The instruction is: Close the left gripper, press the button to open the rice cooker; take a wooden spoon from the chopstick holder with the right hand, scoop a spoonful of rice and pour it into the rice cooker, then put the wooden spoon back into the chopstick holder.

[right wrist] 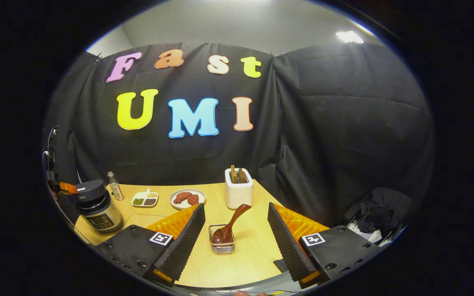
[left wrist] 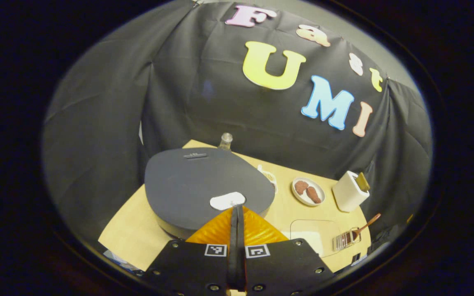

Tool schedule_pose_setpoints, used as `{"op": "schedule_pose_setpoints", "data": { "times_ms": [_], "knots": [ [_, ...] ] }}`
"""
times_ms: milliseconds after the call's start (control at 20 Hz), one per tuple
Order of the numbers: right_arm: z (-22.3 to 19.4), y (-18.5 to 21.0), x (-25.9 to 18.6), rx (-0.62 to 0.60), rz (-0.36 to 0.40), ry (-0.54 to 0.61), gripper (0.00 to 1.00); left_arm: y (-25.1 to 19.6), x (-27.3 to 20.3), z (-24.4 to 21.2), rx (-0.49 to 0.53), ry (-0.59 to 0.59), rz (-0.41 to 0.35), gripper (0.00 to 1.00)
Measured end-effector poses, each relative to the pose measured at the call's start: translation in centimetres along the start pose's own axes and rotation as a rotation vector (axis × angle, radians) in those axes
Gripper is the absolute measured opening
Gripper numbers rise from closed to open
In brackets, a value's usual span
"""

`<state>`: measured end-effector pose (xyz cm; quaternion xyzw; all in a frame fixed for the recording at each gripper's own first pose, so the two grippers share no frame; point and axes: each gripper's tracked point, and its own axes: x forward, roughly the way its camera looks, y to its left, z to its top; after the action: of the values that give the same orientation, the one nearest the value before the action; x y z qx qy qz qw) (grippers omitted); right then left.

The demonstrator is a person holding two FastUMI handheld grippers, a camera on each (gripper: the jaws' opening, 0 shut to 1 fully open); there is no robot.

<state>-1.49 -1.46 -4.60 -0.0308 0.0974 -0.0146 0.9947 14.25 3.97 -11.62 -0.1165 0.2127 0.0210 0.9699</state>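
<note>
Pale wooden worktop (right wrist: pixel 220 263) | dark round rice cooker (left wrist: pixel 204 185) lid down | left gripper (left wrist: pixel 237 213) fingers together at its white button (left wrist: pixel 227 200), unopened | right gripper (right wrist: pixel 235 230) fingers wide, empty, flanking brown wooden spoon (right wrist: pixel 228 226) in wire chopstick holder (right wrist: pixel 221 244) | scooping, pouring, return left.

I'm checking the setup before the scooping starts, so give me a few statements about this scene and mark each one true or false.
1. The left tongs are shut above the rice cooker lid. True.
2. The right tongs grip the wooden spoon. False: they are open, the spoon standing between them in the wire chopstick holder.
3. The rice cooker lid is up. False: it is down.
4. A plate sits left of the white toaster in the right gripper view. True.
</note>
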Motion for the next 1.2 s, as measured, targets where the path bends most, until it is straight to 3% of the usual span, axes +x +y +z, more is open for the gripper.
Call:
{"op": "schedule_pose_setpoints", "data": {
  "times_ms": [200, 300, 400, 450, 600, 650, 750, 850, 900, 950, 1050, 1200],
  "knots": [
    [-0.6, -2.5, 0.8, 0.017, 0.029, 0.010, 0.97, -0.4, -6.4, 0.8, 0.069, -0.089, 0.096, 0.01],
    [-0.9, -3.4, 1.3, 0.036, 0.041, 0.021, 0.97, -2.5, -10.1, 2.5, 0.044, -0.175, 0.071, 0.00],
    [-1.4, -4.2, 1.9, 0.050, 0.047, 0.040, 0.97, -3.0, -13.5, 4.8, 0.090, -0.287, 0.078, 0.01],
    [-1.3, -4.4, 2.2, 0.057, 0.047, 0.042, 0.96, -3.2, -14.4, 5.2, 0.128, -0.331, 0.091, 0.09],
    [-1.1, -5.0, 3.2, 0.063, 0.042, 0.040, 0.92, -4.0, -16.5, 6.3, 0.173, -0.385, 0.113, 0.59],
    [-1.1, -4.9, 3.6, 0.060, 0.047, 0.048, 0.96, -4.1, -16.7, 6.7, 0.181, -0.397, 0.120, 0.76],
    [-0.8, -4.5, 4.4, 0.058, 0.050, 0.053, 0.92, -4.2, -17.1, 7.9, 0.203, -0.439, 0.135, 0.79],
    [-0.8, -4.1, 5.2, 0.068, 0.052, 0.070, 0.97, -4.9, -17.2, 9.4, 0.238, -0.481, 0.111, 0.92],
    [-1.0, -3.7, 5.7, 0.082, 0.052, 0.081, 0.93, -5.2, -16.9, 9.5, 0.252, -0.486, 0.095, 0.93],
    [-0.9, -3.3, 6.3, 0.098, 0.052, 0.094, 0.97, -5.3, -16.4, 9.7, 0.258, -0.484, 0.081, 0.92],
    [-1.4, -2.2, 7.2, 0.129, 0.050, 0.127, 0.93, -5.9, -14.9, 10.2, 0.262, -0.482, 0.042, 0.92],
    [-2.5, -0.7, 8.5, 0.150, 0.027, 0.187, 0.97, -6.1, -12.5, 9.9, 0.260, -0.459, -0.016, 0.92]
  ]
}}
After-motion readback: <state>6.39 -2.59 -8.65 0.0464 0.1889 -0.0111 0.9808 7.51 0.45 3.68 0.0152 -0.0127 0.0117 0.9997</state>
